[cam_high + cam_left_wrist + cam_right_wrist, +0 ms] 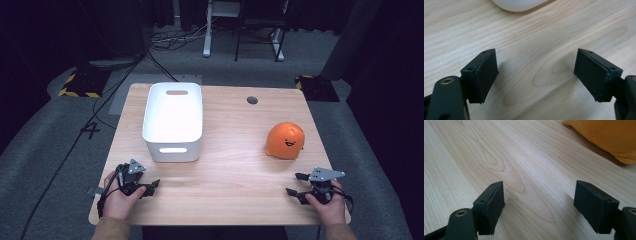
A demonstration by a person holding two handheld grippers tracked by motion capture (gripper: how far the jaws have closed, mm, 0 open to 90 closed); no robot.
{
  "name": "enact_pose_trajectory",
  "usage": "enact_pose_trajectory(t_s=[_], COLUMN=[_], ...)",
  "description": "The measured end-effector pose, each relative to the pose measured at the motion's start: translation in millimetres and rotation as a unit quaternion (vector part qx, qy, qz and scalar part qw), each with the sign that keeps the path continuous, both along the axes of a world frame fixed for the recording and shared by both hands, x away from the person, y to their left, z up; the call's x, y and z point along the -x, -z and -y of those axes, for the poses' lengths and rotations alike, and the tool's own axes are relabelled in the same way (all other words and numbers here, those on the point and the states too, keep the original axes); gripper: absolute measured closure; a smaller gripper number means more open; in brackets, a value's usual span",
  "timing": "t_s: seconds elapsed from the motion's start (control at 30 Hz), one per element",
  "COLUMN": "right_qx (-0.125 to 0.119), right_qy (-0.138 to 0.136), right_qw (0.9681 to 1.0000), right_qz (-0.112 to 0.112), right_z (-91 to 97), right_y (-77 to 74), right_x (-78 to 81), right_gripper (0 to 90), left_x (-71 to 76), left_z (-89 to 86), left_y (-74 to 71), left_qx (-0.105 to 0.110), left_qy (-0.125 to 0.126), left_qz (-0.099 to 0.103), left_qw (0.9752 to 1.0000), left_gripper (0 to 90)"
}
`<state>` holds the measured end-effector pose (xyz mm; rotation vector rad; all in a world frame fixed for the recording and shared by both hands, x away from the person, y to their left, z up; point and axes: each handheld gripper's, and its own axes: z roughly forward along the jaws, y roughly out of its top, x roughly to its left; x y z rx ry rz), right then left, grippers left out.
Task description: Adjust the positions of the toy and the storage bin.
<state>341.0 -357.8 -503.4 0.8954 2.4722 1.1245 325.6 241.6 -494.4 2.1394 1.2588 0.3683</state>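
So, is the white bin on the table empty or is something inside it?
Empty, as far as the high view shows: the white bin stands upright and its inside is plain white. The orange toy sits outside.

Free room and obstacles on the desk [230,150]. A white bin [173,120] stands at the far left, reaching toward mid-depth; an orange plush toy [285,140] sits near the right edge. Bare wood forms a wide lane between them, running from the near edge to the far edge. Left tool [150,186] and right tool [296,186], jaws apart, occupy the near corners, with clear surface ahead of each.
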Motion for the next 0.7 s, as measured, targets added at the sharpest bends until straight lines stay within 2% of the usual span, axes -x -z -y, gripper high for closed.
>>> enact_pose_trajectory(t_s=[0.07, 0.17, 0.3, 0.37, 0.53, 0.57, 0.6, 0.63, 0.7], right_qx=[-0.001, -0.001, -0.002, -0.001, -0.001, -0.001, -0.001, -0.001, -0.001], right_qy=[0.000, 0.000, 0.001, 0.000, 0.001, 0.001, 0.001, 0.001, 0.001], right_qw=[1.0000, 1.0000, 1.0000, 1.0000, 1.0000, 1.0000, 1.0000, 1.0000, 1.0000], right_qz=[-0.001, 0.000, -0.001, -0.001, -0.001, -0.001, 0.000, -0.001, 0.000], right_z=[0.0, 0.0, 0.1, 0.1, 0.1, 0.1, 0.1, 0.1, 0.1], right_y=[0.0, 0.0, 0.0, 0.1, 0.0, 0.1, 0.1, 0.1, 0.1], right_x=[0.0, 0.0, 0.0, 0.0, 0.1, 0.0, 0.0, 0.0, 0.0], right_gripper=[24.8, 24.7, 24.8, 24.8, 24.8, 24.8, 24.8, 24.8, 24.8], left_x=[1.4, 2.7, 4.4, 4.8, 6.3, 7.1, 7.1, 7.1, 7.2], left_z=[-3.7, -6.8, -11.3, -12.2, -14.6, -14.9, -15.9, -16.4, -16.6], left_y=[-3.3, -8.0, -19.5, -23.7, -33.4, -36.5, -39.7, -43.5, -45.9], left_qx=[0.018, 0.017, 0.053, 0.055, 0.074, 0.084, 0.084, 0.075, 0.070], left_qy=[-0.006, -0.005, -0.004, -0.005, -0.005, -0.011, -0.009, -0.005, -0.006], left_qz=[-0.004, -0.004, 0.006, 0.014, 0.005, -0.011, -0.022, -0.013, -0.008], left_qw=[0.9998, 0.9998, 0.9986, 0.9984, 0.9973, 0.9963, 0.9962, 0.9971, 0.9975], left_gripper=[15.8, 16.8, 16.8, 16.7, 17.7, 17.7, 20.0, 25.3, 24.5])
